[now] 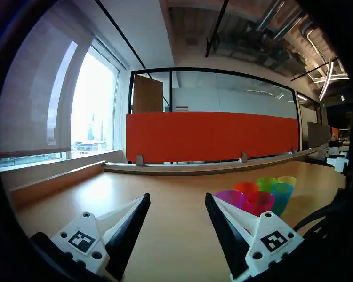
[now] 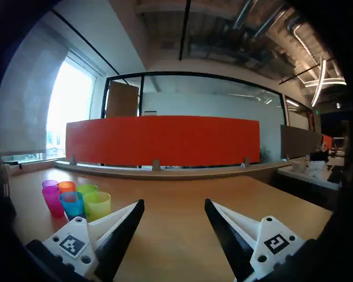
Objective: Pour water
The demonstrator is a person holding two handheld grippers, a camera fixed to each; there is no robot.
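**Both jaws spread above the table, cups off to the side**

My left gripper (image 1: 177, 197) hangs low over the wooden table (image 1: 176, 239), its jaws spread wide with only bare tabletop between them. In the left gripper view, a tight cluster of coloured cups (image 1: 261, 192) stands on the table ahead and to the right, just past my right-hand finger, which covers the lower part of the purple cup (image 1: 229, 196) and the magenta cup (image 1: 260, 202). An orange cup (image 1: 246, 187), a green one (image 1: 267, 182), a yellow one (image 1: 287, 180) and a blue one (image 1: 282, 193) crowd behind them, all upright and close together.

My right gripper (image 2: 174, 203) has its jaws spread too, gripping nothing. In the right gripper view the same cups (image 2: 73, 197) sit ahead and to the left, just beyond my left-hand finger, well apart from the gap between the jaws. I cannot tell whether any cup holds water.

Past the table's far edge stands a long orange partition (image 2: 162, 140). A bright window (image 1: 89, 113) lies to the left.
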